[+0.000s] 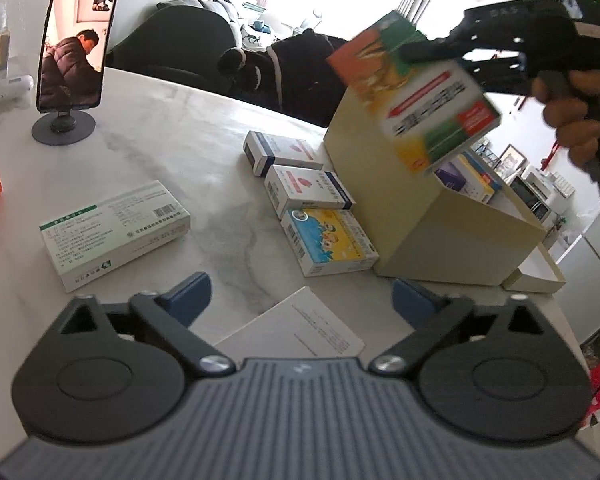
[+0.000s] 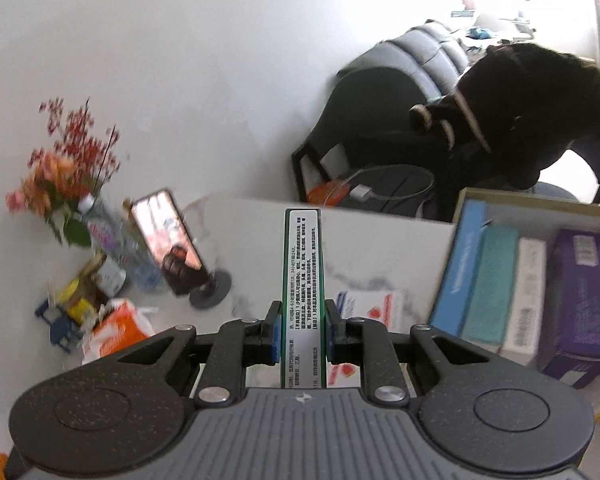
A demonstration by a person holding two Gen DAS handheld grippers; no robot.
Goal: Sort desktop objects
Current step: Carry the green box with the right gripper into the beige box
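The colourful medicine box hangs in the air, pinched edge-on by the right gripper, just above the open cream box where other packets stand in a row. To seat it well, keep it upright and lower it into a free gap. A hand holds that gripper tilted downward. The left gripper hovers empty, fingers spread, over a leaflet on the surface.

flowers blurred, carried box motion-smeared
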